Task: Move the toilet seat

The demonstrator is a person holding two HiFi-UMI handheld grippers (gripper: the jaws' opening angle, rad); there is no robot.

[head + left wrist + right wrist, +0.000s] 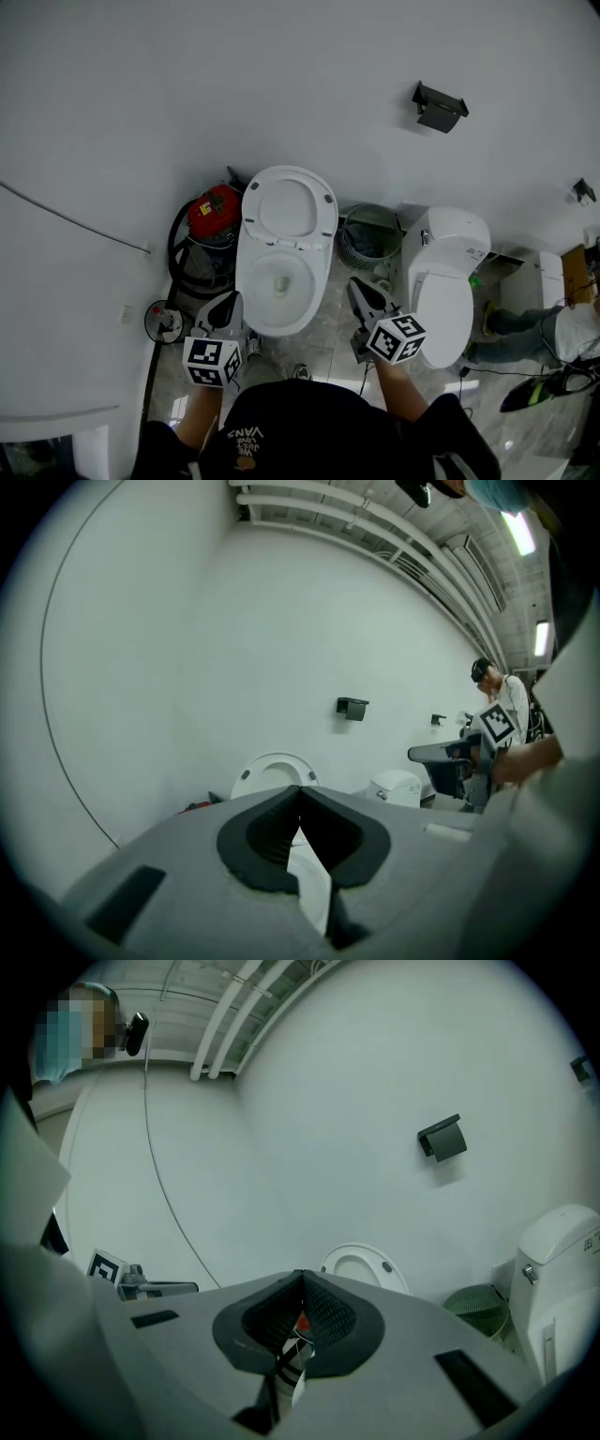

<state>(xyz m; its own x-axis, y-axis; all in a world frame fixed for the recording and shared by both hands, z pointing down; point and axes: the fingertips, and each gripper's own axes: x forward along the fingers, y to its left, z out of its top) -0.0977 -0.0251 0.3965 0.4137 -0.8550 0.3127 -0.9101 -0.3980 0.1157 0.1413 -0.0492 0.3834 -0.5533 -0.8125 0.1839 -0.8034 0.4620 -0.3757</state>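
The white toilet stands against the wall with its seat and lid (287, 206) raised upright over the open bowl (277, 281). My left gripper (227, 307) hovers shut and empty by the bowl's front left rim. On the bowl's right side my right gripper (363, 293) is also shut and holds nothing. Neither touches the toilet. In the left gripper view the closed jaws (300, 791) point at the raised seat (273, 770). In the right gripper view the tips (301, 1277) meet below the seat (363, 1267).
A second toilet (446, 281) with its lid down stands to the right, a green basket (368, 234) between the two. A red vacuum (215, 214) with a black hose sits left of the bowl. A black fixture (439, 106) hangs on the wall. A person (562, 330) crouches far right.
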